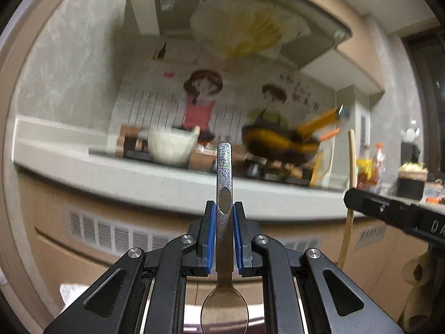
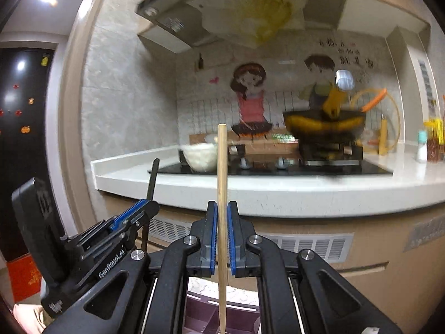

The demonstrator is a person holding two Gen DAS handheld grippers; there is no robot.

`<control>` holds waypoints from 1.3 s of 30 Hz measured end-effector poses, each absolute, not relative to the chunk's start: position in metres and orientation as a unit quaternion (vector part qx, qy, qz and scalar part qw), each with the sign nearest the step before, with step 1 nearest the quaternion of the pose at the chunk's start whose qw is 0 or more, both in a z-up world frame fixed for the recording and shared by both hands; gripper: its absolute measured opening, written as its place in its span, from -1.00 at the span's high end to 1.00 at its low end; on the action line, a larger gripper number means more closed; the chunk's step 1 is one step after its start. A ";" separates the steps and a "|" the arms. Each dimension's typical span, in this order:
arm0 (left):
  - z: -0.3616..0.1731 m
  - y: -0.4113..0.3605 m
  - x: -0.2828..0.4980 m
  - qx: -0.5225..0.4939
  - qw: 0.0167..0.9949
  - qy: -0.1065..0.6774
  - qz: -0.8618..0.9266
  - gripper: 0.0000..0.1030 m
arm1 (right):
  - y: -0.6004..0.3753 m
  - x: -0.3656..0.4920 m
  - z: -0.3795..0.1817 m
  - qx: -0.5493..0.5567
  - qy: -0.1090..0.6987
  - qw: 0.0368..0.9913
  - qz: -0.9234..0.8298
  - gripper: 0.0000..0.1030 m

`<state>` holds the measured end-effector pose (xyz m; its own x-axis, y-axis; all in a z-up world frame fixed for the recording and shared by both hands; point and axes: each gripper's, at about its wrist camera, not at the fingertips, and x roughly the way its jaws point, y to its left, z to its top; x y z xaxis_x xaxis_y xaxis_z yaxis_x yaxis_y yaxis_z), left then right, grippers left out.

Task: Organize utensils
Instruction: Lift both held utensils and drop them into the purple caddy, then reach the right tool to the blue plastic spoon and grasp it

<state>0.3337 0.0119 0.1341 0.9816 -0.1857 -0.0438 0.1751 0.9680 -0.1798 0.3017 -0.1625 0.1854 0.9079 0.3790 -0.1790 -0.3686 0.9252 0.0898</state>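
Both utensils gripped, neither stowed

Left gripper clamps a spoon; right gripper clamps a chopstick; the purple organizer below awaits both.

- Home kitchen.
- White counter with built-in gas hob.
- Wok on burner, range hood overhead.
- Cartoon cooking mural on tiled wall.

Two grippers: left gripper, right gripper. One spoon, one wooden chopstick. On the table: one white bowl, one wok.
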 end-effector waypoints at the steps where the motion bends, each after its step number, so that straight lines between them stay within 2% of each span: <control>1: 0.123 0.010 0.341 -0.085 0.992 0.037 -0.085 0.74 | -0.163 0.309 0.178 0.031 0.104 0.975 0.192 0.85; 8: 0.060 0.003 0.378 -0.071 0.991 0.096 -0.062 0.74 | -0.156 0.344 0.124 0.033 0.134 0.974 0.179 0.85; 14: 0.029 0.020 0.376 -0.097 0.979 0.172 -0.055 0.72 | -0.155 0.361 0.063 0.029 0.212 0.960 0.181 0.84; 16: 0.023 0.032 0.370 -0.114 0.969 0.211 -0.050 0.64 | -0.159 0.363 0.045 0.035 0.241 0.952 0.188 0.84; 18: 0.018 0.040 0.361 -0.115 0.964 0.238 -0.040 0.45 | -0.163 0.359 0.030 0.035 0.264 0.947 0.181 0.80; 20: 0.012 0.046 0.350 -0.112 0.958 0.262 -0.037 0.22 | -0.167 0.354 0.024 0.031 0.270 0.947 0.173 0.67; 22: 0.005 0.052 0.335 -0.105 0.953 0.281 -0.034 0.05 | -0.171 0.343 0.020 0.027 0.271 0.948 0.167 0.39; 23: 0.001 0.054 0.326 -0.103 0.952 0.287 -0.035 0.03 | -0.172 0.337 0.019 0.023 0.270 0.949 0.162 0.32; 24: -0.003 0.057 0.317 -0.101 0.950 0.293 -0.036 0.02 | -0.174 0.329 0.017 0.016 0.268 0.951 0.155 0.16; 25: -0.007 0.060 0.309 -0.101 0.948 0.300 -0.038 -0.04 | -0.174 0.323 0.017 0.010 0.267 0.952 0.152 0.00; 26: -0.011 0.062 0.301 -0.101 0.946 0.305 -0.043 -0.14 | -0.173 0.318 0.015 0.003 0.267 0.952 0.147 -0.07; 28: -0.015 0.065 0.290 -0.100 0.942 0.315 -0.053 -0.22 | -0.172 0.303 0.011 -0.017 0.269 0.953 0.140 -0.31; 30: -0.026 0.063 0.275 -0.091 0.937 0.331 -0.067 -0.22 | -0.167 0.289 0.002 -0.044 0.272 0.952 0.132 -0.84; 31: -0.027 0.062 0.274 -0.088 0.935 0.336 -0.072 -0.22 | -0.165 0.283 -0.002 -0.052 0.270 0.953 0.129 -0.99; 34: -0.040 0.061 0.256 -0.081 0.928 0.354 -0.081 -0.24 | -0.159 0.264 -0.019 -0.079 0.267 0.952 0.127 -0.99; 36: -0.047 0.063 0.247 -0.091 0.925 0.361 -0.080 -0.33 | -0.154 0.258 -0.034 -0.093 0.300 0.939 0.143 -0.99; 39: -0.056 0.068 0.233 -0.099 0.918 0.375 -0.079 -0.36 | -0.143 0.260 -0.054 -0.103 0.352 0.916 0.165 -0.99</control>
